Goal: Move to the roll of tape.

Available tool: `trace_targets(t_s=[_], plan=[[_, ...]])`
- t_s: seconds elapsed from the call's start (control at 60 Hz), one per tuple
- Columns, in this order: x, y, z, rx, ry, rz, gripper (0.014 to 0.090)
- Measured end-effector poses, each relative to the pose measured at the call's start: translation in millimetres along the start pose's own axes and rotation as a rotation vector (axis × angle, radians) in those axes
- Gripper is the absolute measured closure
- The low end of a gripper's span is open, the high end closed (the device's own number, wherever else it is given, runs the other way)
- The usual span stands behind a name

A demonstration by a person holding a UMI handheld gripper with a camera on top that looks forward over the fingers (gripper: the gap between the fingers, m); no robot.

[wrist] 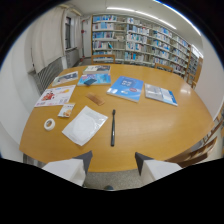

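A small white roll of tape (49,123) lies on the round wooden table (150,130), near its left edge and well ahead and to the left of my fingers. My gripper (113,162) hovers off the table's near edge, open, with nothing between its two fingers (84,161). A clear plastic bag (84,125) lies just right of the tape, and a black pen (113,128) lies beyond the fingers toward the table's middle.
Magazines and leaflets (125,87) are spread across the far half of the table, with a small card (66,110) just behind the tape. A wooden chair (197,152) stands at the right. Bookshelves (145,42) line the back wall; a radiator (48,72) is at the left.
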Motion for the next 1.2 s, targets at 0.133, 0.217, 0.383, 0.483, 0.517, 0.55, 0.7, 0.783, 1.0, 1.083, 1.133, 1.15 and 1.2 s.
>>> trace_targets(t_s=[0.133, 0.217, 0.383, 0.483, 0.517, 0.55, 0.7, 0.783, 1.0, 1.083, 1.133, 1.15, 1.2], plan=[[4, 1, 3, 0.000, 0.003, 0.006, 0.0201], [2, 1, 4, -0.002, 0.004, 0.007, 0.0202], [1, 3, 2, -0.004, 0.001, 0.006, 0.0199], [-9, 7, 7, -0.010, -0.004, 0.001, 0.0199], [-12, 8, 5, -0.016, -0.008, -0.003, 0.0198], [-17, 10, 4, -0.020, -0.011, -0.006, 0.0198], [-50, 21, 9, -0.046, -0.036, -0.022, 0.0202], [-79, 27, 11, -0.054, -0.054, -0.036, 0.0202], [-174, 31, 23, -0.072, -0.120, -0.070, 0.0197], [-209, 30, 29, -0.077, -0.139, -0.075, 0.0201], [-229, 28, 32, -0.080, -0.138, -0.074, 0.0205], [-235, 28, 34, -0.081, -0.140, -0.075, 0.0205], [-252, 24, 42, -0.078, -0.139, -0.072, 0.0199]])
